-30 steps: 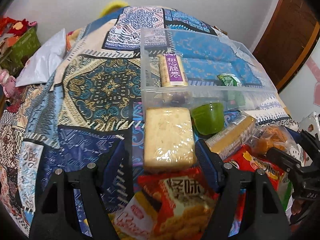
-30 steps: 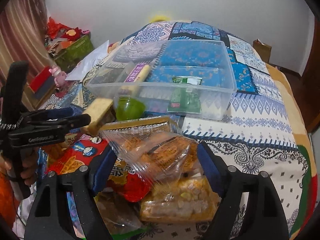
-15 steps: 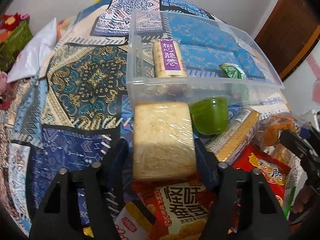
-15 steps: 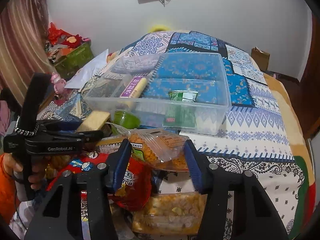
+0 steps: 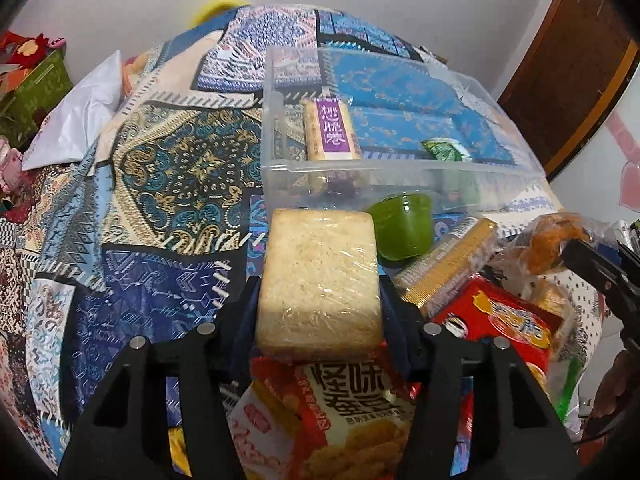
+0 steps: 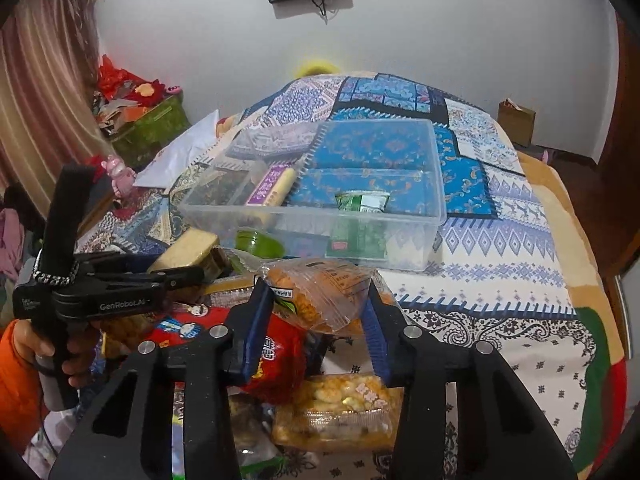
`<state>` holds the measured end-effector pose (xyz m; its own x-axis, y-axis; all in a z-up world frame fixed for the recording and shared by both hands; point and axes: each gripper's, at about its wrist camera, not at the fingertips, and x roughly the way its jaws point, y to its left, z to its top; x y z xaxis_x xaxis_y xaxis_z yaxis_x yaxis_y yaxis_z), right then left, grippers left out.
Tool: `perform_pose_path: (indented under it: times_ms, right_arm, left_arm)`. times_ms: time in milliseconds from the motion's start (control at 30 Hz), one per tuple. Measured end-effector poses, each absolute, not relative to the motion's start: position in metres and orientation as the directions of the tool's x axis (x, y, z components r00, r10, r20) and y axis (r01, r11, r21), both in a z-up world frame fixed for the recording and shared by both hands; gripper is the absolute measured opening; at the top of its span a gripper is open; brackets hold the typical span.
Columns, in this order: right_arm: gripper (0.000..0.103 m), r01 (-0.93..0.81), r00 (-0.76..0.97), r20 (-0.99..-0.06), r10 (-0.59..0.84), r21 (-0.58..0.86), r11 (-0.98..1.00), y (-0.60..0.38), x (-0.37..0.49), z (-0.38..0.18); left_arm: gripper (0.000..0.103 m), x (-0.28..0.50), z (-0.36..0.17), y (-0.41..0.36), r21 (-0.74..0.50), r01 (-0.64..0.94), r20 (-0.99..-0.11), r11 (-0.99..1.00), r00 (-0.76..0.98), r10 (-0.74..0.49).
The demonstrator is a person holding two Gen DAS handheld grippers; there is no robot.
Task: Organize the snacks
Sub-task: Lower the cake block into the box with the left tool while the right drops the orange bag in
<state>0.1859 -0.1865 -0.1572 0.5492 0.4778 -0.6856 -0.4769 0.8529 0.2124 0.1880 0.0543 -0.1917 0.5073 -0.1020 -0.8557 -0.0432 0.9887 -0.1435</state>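
Snacks were mid-transfer, one in each hand-held gripper, both bound by my reading for the clear bin [image 5: 400, 168] on the bed [image 6: 500, 280].

Left hand-held gripper [image 5: 320, 300] was clamped on the wrapped cake [image 5: 318, 280], a pale block pinched across its width. Its long axis ran along the fingers toward 12 o'clock, and its far end sat just short of the bin's near wall. At 1 o'clock from it lay the green cup [image 5: 402, 228], outside the bin and close to that wall. Inside the bin, the purple-banded roll [image 5: 330, 130] lay at 12 o'clock, its length also running away from the camera, and the green packet [image 5: 446, 150] stood toward 2 o'clock.

Right hand-held gripper [image 6: 316, 312] had closed on the orange bag [image 6: 320, 296], a crinkly clear pouch held above the pile of red and yellow packs. The bag's long axis lay crosswise, 9 to 3 o'clock, spanning the blue pads. From there the bin sat at 12 o'clock, well apart.

Next move, as I judged it, called for raising each snack over the bin's rim and releasing it in a free spot. The cake's heading suited a place beside the roll. The pouch looked soft and might sag or slip on the way.
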Motion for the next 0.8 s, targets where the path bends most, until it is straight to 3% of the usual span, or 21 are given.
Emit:
perform_pose_path:
  times_ms: [467, 800]
  right_arm:
    - [0.039, -0.494, 0.617, -0.604, 0.504, 0.202, 0.846, -0.188, 0.17, -0.114]
    - [0.039, -0.496, 0.663, -0.544, 0.514, 0.196, 0.846, -0.18, 0.191, -0.09]
  left_arm:
    - [0.055, 0.159, -0.125, 0.06, -0.144, -0.051, -0.762, 0.988, 0.643, -0.078]
    - [0.055, 0.187, -0.102, 0.051, -0.157, -0.029, -0.715, 0.987, 0.693, -0.093]
